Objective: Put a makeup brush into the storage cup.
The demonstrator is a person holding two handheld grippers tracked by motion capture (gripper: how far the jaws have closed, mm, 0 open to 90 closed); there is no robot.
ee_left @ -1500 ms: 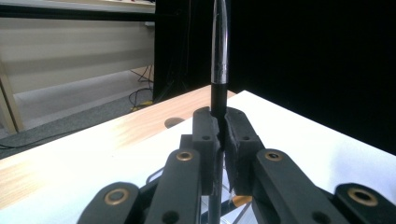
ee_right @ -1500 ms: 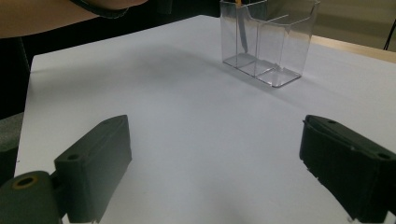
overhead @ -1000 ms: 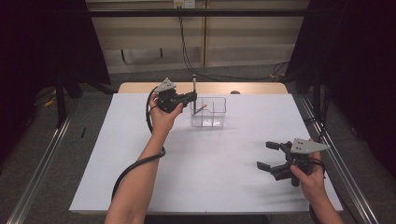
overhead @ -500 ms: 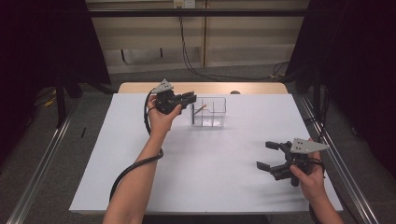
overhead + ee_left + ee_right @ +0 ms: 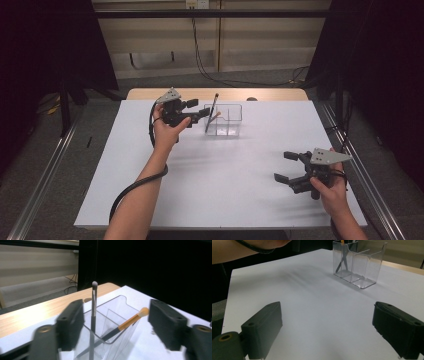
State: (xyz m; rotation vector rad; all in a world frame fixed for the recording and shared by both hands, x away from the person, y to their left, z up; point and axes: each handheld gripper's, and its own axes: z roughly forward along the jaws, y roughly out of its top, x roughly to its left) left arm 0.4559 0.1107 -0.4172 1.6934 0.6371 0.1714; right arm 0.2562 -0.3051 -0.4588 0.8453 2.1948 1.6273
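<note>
The left gripper (image 5: pixel 200 113) has just been spreading its fingers – nothing between them. The slim black make-up brush (image 5: pixel 93 312) leans in the clear plastic two-compartment organiser (image 5: pixel 224 120) at the desk's (image 5: pixel 225 200) far edge, beside an orange-handled brush (image 5: pixel 130 321). The right gripper (image 5: pixel 289 167) hovers spread, empty.

We see a white table sheet (image 5: pixel 210 185) over a wooden tabletop (image 5: pixel 150 93) exposed along the far edge, black cables (image 5: pixel 200 55) on the grey floor (image 5: pixel 45 150) beyond, and dark curtains (image 5: pixel 45 45) left and right.
</note>
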